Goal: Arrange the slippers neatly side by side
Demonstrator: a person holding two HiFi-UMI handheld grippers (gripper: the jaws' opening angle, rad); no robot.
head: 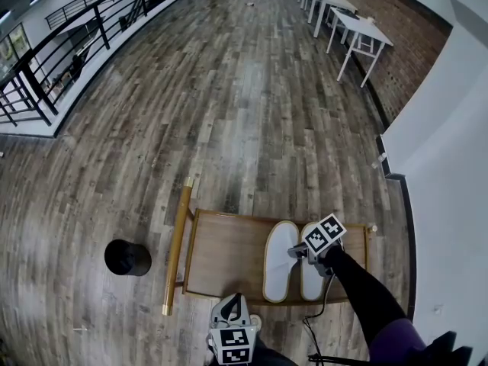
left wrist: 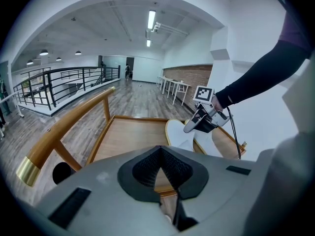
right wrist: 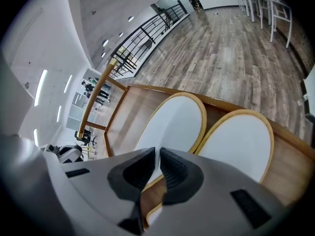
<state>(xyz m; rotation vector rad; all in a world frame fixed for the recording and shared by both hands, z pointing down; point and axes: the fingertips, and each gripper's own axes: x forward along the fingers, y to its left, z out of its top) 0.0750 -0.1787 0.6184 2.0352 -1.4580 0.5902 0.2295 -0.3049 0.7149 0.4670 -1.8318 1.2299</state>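
Two white slippers with tan rims lie flat, side by side, on a wooden tray cart: the left slipper and the right slipper. My right gripper hovers over the seam between them, tips down by the left slipper's inner edge, jaws shut with nothing visibly pinched. In the right gripper view both slippers fill the frame beyond the shut jaws. My left gripper stays at the cart's near edge, shut and empty. The left gripper view shows the right gripper over the left slipper.
The cart has a raised rim and a wooden handle bar with a brass end on its left. A black round object stands on the plank floor beside it. White tables line the brick wall; a black railing runs far left.
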